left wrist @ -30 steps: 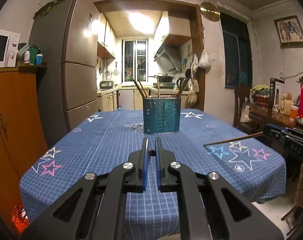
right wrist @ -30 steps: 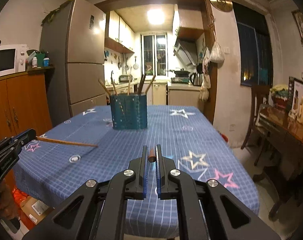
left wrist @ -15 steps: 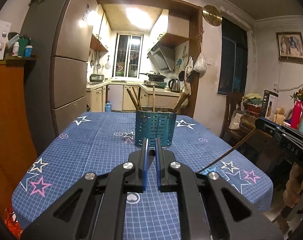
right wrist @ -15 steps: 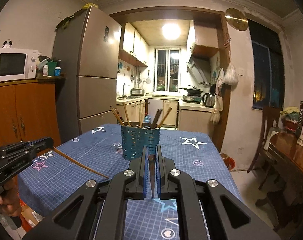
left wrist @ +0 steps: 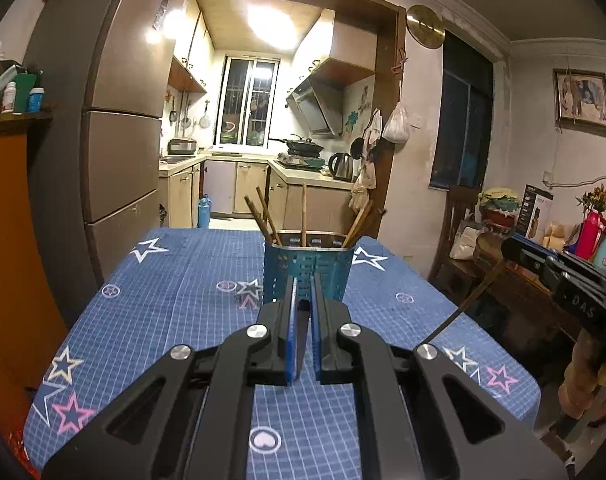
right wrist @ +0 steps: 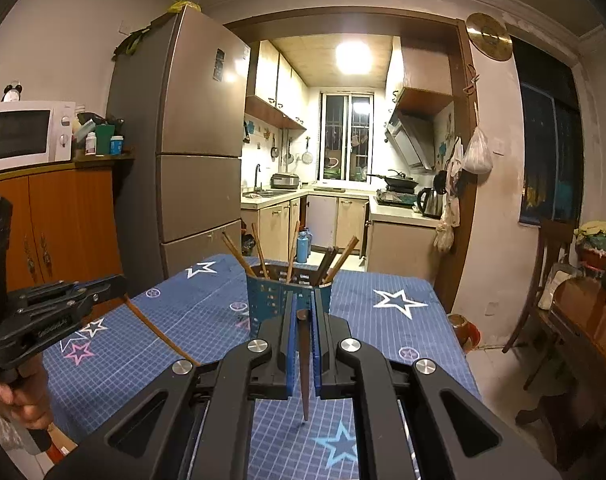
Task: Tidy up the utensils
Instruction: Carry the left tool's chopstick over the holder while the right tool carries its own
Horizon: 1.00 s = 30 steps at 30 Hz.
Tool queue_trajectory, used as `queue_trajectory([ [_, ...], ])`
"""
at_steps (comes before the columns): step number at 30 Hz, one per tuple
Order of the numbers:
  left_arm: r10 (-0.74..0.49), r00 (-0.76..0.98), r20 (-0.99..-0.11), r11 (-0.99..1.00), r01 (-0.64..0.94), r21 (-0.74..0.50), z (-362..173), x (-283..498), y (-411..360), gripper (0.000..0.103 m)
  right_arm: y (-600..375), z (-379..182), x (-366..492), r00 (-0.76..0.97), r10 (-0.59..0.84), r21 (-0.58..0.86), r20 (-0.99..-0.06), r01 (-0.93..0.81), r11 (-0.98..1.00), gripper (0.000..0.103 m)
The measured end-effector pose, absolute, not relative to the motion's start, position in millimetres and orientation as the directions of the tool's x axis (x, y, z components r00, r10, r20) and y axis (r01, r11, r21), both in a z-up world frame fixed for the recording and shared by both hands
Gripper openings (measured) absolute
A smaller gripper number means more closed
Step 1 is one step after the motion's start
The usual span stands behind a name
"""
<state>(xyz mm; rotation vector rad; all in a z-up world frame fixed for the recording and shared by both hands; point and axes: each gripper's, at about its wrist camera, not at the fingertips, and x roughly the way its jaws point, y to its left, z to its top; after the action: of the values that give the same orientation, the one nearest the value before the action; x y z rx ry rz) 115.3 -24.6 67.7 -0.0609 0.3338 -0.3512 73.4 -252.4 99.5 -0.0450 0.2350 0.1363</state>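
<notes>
left gripper (left wrist: 302, 306): jaws nearly closed, pinching one chopstick (left wrist: 301, 336) between the blue pads; seen from the right wrist, that stick (right wrist: 159, 334) slanted down toward the surface.
right gripper (right wrist: 303, 312): jaws likewise narrowed onto a second chopstick (right wrist: 303, 364), tip pointing down, clear of the cloth as far as could be told.
holder (left wrist: 306, 276): teal perforated caddy, upright mid-surface, directly ahead of both grippers, near but not touching.
holder contents: several chopsticks (right wrist: 259, 254) already stood inside, leaning outward at mixed angles; exact count could not be told.
surface (left wrist: 175, 288): blue grid cloth with stars; no other loose utensils visible on the parts in view.
done: most sticks appeared binned.
left: judged the two held sticks remained to drop into the holder; neither was over the rim yet.
progress: late stage, likely last pair, though areas hidden behind the grippers could not be checked.
next: each stick needed tipping upright and lining over an open slot before release.
risk: thin round sticks could swivel in the pads; existing leaners could block entry.
</notes>
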Motion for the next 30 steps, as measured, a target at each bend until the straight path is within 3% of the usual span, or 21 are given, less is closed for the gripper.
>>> queue_trajectory([
  [20, -0.385, 0.880, -0.280, 0.923, 0.374, -0.094, 120, 149, -46, 0.005, -242, 146, 108, 0.954, 0.172, -0.063, -0.246, -0.193, 0.979, 0.008],
  [30, -0.400, 0.904, -0.150, 0.917, 0.393, -0.074, 193, 196, -69, 0.005, -235, 207, 154, 0.968, 0.168, -0.075, -0.187, -0.184, 0.980, 0.008],
])
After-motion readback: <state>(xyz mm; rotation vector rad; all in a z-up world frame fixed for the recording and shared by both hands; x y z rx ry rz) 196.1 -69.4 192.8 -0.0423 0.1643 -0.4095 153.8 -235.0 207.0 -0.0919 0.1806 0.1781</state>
